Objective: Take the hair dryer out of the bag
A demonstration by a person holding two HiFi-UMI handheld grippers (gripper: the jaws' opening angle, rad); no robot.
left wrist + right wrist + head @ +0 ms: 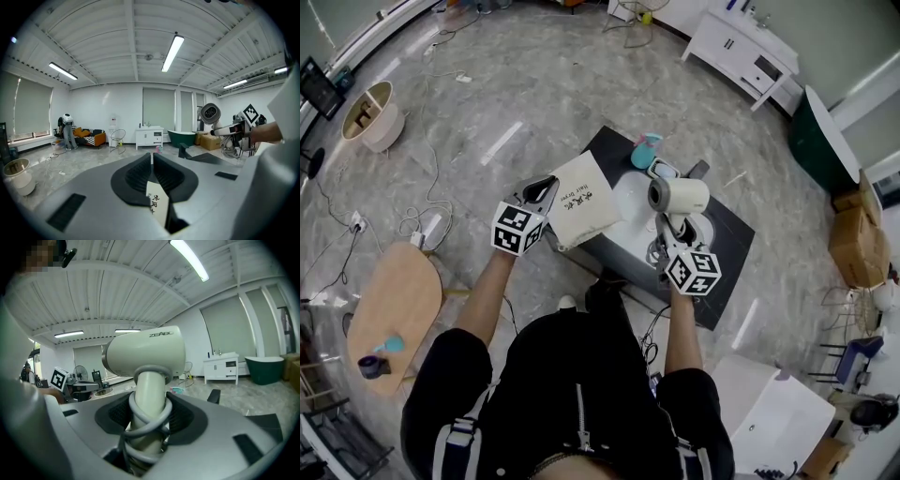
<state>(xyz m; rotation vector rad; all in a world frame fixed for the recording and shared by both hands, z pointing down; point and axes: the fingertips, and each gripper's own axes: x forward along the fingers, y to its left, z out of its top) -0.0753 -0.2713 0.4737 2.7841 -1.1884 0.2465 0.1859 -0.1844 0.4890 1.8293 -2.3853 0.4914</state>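
The cream cloth bag [581, 199] with black print hangs over the dark table, and my left gripper [548, 190] is shut on its left edge. In the left gripper view a strip of the bag [157, 204] shows pinched between the closed jaws of the left gripper [152, 161]. The white hair dryer [678, 195] is out of the bag and to its right, held upright by my right gripper [667, 230]. In the right gripper view the right gripper [147, 423] is shut on the dryer's handle, which has a grey cord [145, 416] wound round it, below the dryer's head [145, 355].
The dark table [727, 253] carries a teal object [645, 150] and a white round item [630, 202]. A wooden side table [394, 300] stands at the left, a white cabinet [741, 52] at the back, and cardboard boxes [853, 234] at the right. Cables lie on the floor.
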